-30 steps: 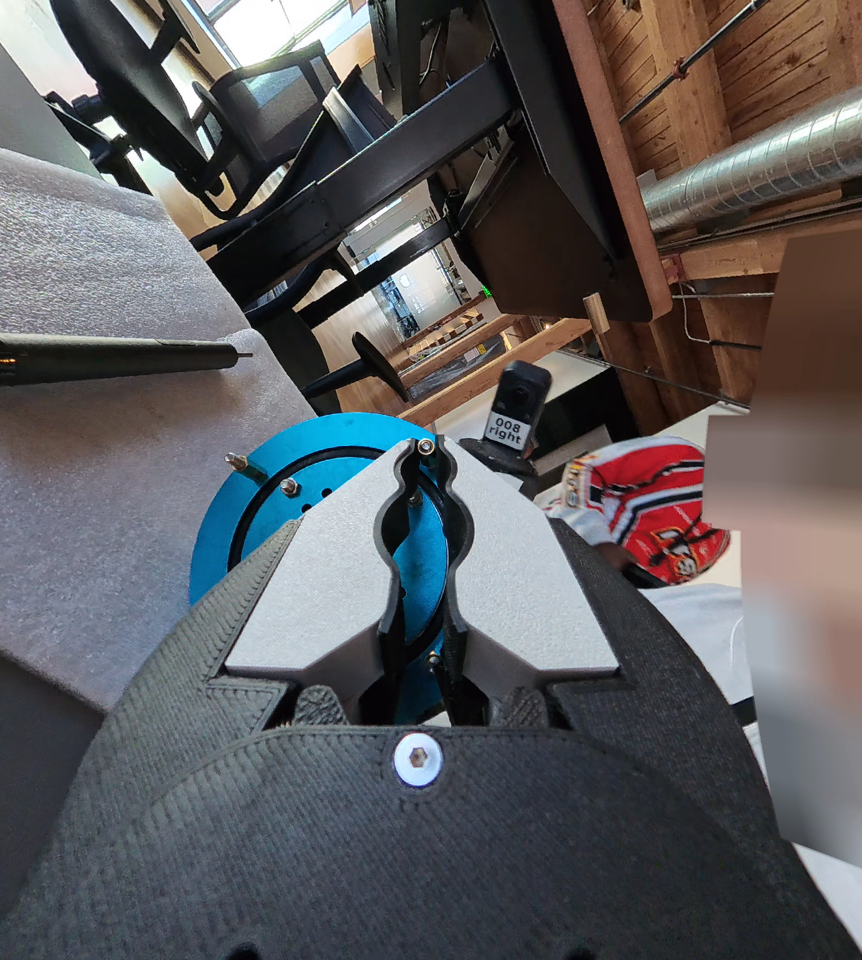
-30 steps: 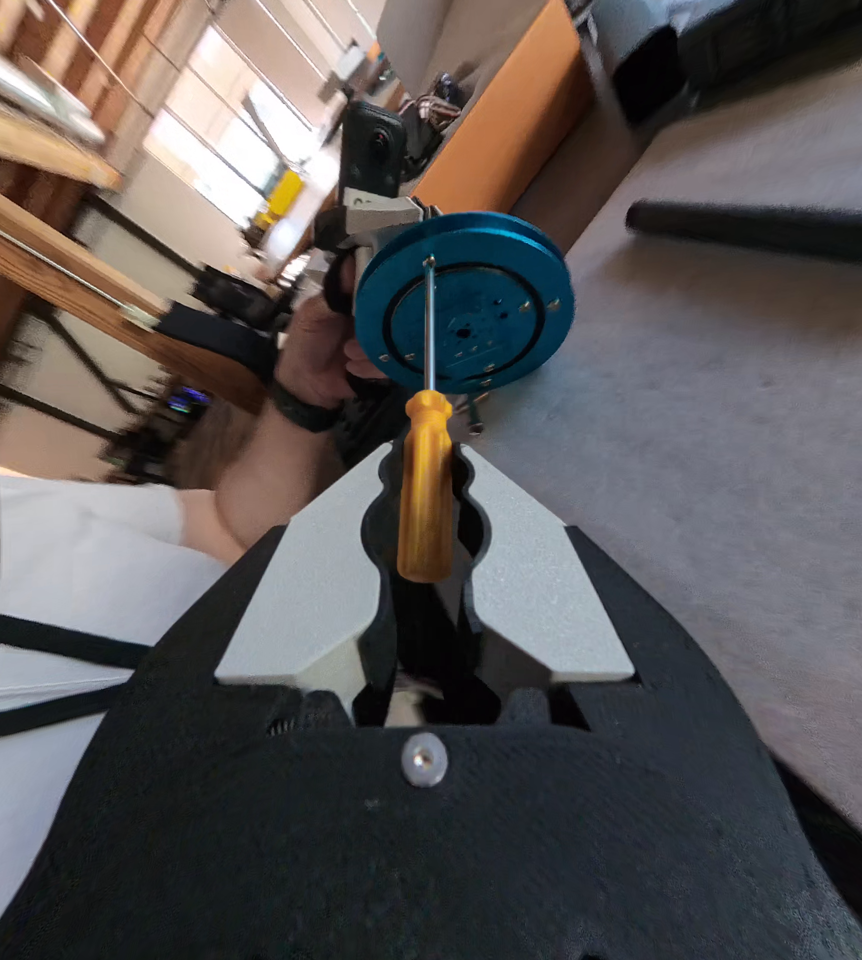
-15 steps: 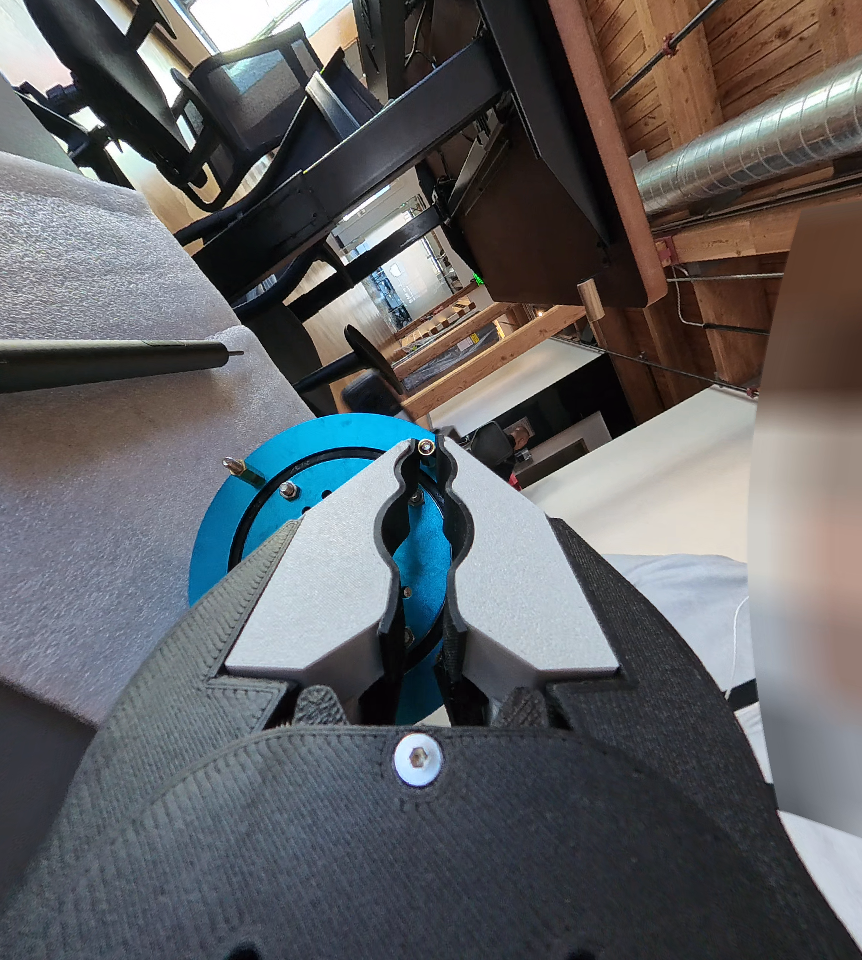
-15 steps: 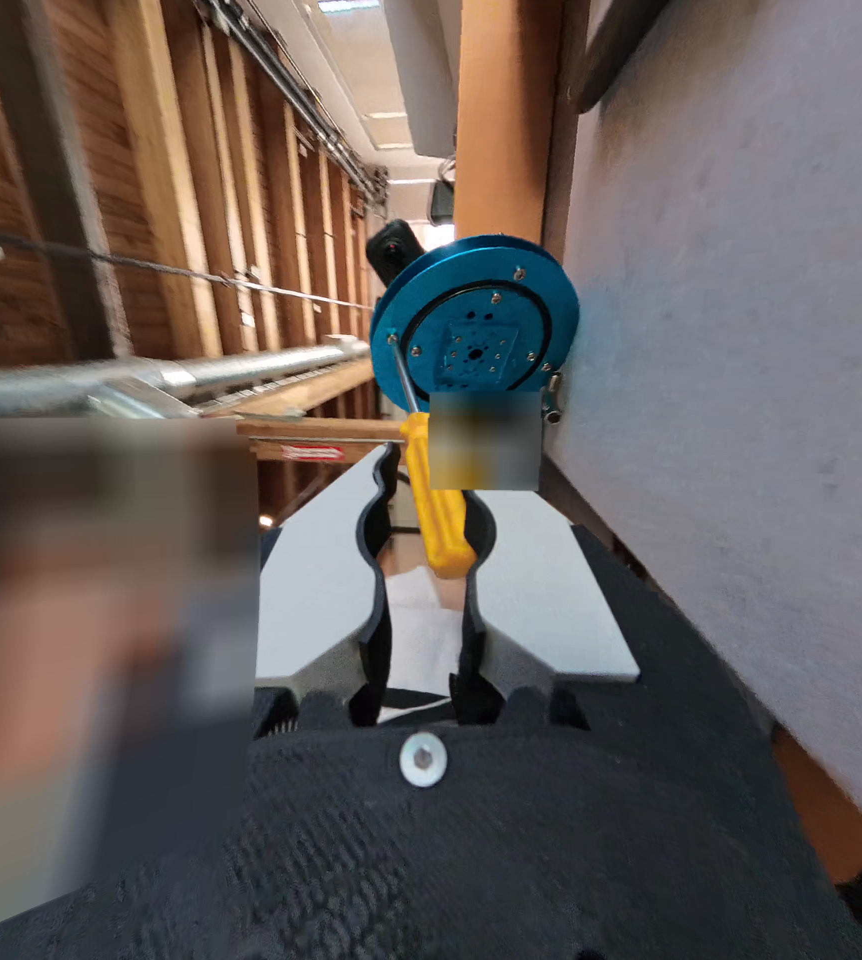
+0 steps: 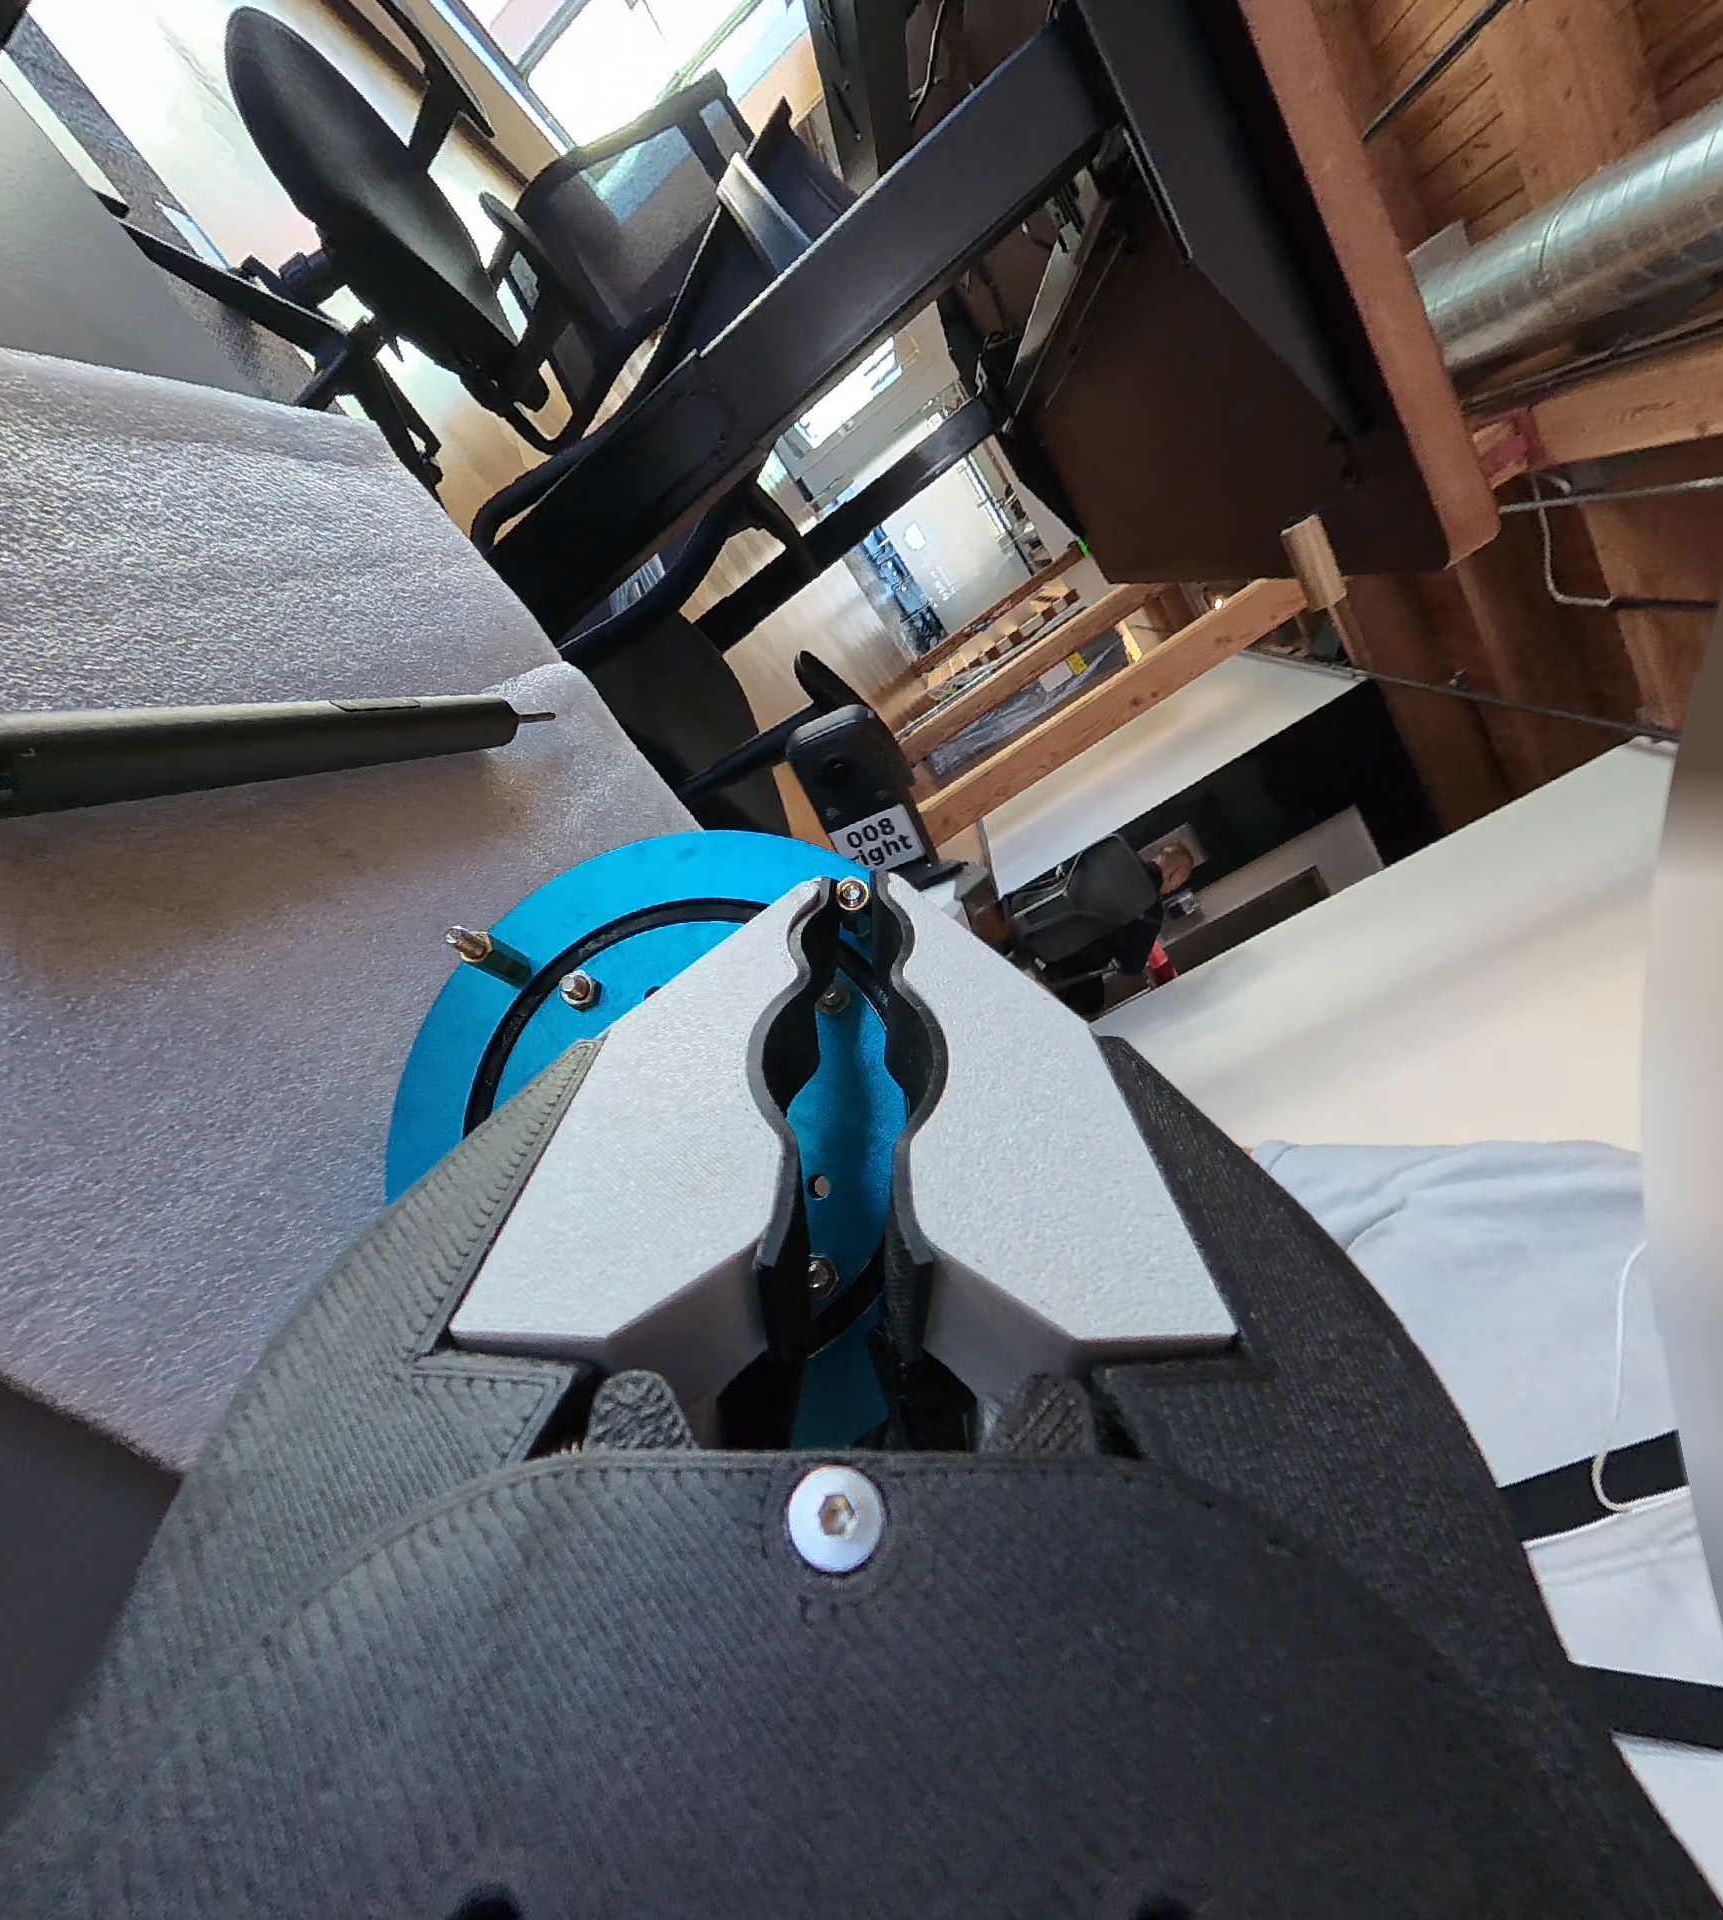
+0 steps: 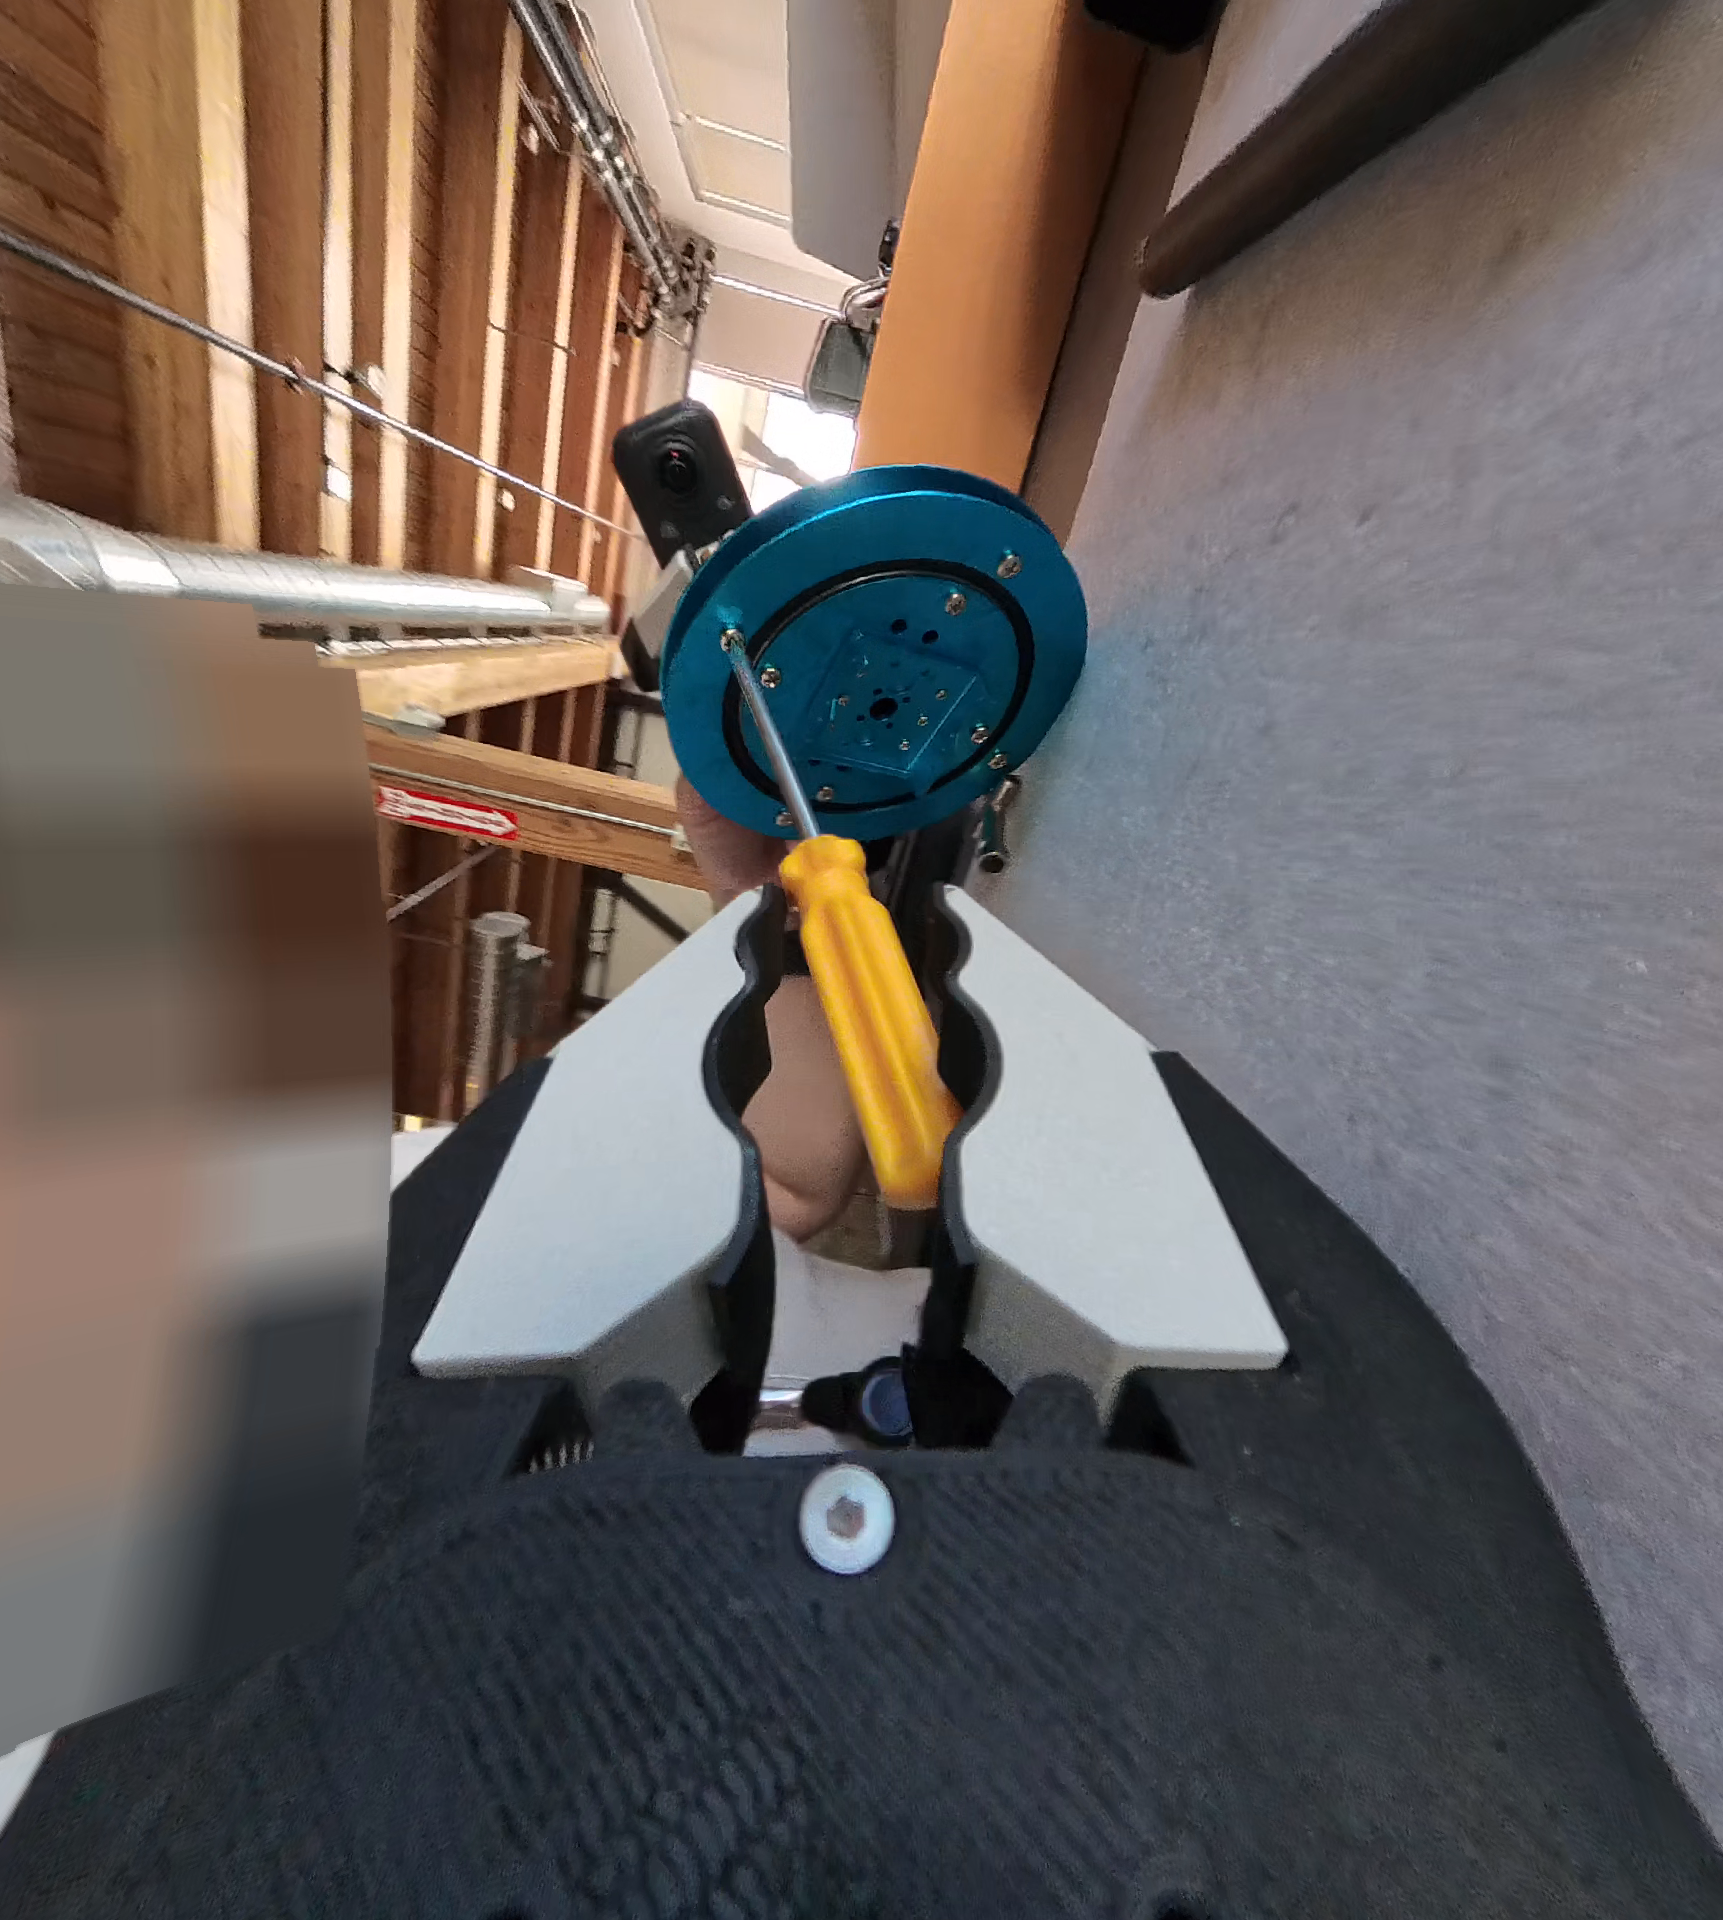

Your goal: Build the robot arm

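left gripper (image 5: pixel 849 914): clenched on rim of blue disc (image 5: pixel 483 1039), held on edge off the table's (image 5: pixel 161 987) near edge | right gripper (image 6: pixel 852 935): grasping yellow screwdriver (image 6: pixel 867 1018), tip at a rim screw (image 6: pixel 732 641) | advice: seat tip square, keep shaft in line, brace disc steady | black tool (image 5: pixel 202 743) lies apart on table

Claw (image 6: pixel 852 935) around yellow screwdriver (image 6: pixel 872 1023)

Matt blue metal disc (image 6: pixel 872 665), glossy yellow plastic handle (image 6: pixel 872 1049) (steel shaft), rough grey foam (image 5: pixel 140 966)
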`<state>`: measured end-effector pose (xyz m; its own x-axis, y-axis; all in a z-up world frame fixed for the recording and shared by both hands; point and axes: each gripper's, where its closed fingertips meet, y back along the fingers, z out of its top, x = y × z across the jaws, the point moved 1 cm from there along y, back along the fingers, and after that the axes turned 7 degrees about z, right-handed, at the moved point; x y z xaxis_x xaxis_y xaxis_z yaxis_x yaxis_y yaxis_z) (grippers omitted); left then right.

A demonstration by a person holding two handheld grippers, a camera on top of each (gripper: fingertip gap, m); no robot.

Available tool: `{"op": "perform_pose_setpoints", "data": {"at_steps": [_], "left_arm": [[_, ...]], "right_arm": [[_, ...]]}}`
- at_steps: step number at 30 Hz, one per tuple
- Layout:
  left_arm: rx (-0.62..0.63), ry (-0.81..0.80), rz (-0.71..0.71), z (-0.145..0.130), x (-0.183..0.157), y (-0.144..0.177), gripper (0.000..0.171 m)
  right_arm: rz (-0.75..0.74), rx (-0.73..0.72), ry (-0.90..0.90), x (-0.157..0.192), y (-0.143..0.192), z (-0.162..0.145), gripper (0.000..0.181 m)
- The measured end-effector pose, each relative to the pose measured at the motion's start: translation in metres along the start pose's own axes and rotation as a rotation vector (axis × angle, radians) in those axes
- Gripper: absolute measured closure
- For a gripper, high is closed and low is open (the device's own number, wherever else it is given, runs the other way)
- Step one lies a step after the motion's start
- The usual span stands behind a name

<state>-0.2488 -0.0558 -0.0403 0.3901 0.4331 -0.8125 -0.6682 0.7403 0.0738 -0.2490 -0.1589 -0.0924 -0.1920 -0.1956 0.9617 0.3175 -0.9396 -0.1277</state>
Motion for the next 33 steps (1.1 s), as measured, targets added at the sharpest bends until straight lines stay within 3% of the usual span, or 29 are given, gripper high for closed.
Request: {"op": "perform_pose_setpoints", "data": {"at_steps": [9,11,17,20,25,28,33], "left_arm": [[-0.004,-0.009,0.012,0.001,0.000,0.000,0.167],[-0.004,-0.018,0.020,0.001,0.000,0.000,0.167],[-0.020,-0.005,0.011,0.003,0.001,0.003,0.167],[-0.029,0.010,0.000,0.004,0.002,0.004,0.167],[-0.046,0.021,-0.009,0.006,0.003,0.007,0.167],[-0.076,0.030,-0.009,0.009,0.005,0.011,0.167],[-0.156,0.058,0.014,0.013,0.009,0.015,0.167]], "right_arm": [[-0.208,0.027,0.448,-0.001,-0.003,0.009,0.154],[-0.322,0.016,0.541,-0.002,0.001,0.010,0.153],[-0.674,0.204,0.880,0.002,-0.010,-0.030,0.139],[-0.761,0.250,1.038,-0.003,-0.009,-0.034,0.142],[-0.644,0.223,1.075,0.016,-0.025,-0.021,0.141],[-0.569,0.183,1.131,0.037,-0.048,-0.007,0.130],[-0.521,0.092,0.956,0.042,-0.091,0.009,0.106]]}}
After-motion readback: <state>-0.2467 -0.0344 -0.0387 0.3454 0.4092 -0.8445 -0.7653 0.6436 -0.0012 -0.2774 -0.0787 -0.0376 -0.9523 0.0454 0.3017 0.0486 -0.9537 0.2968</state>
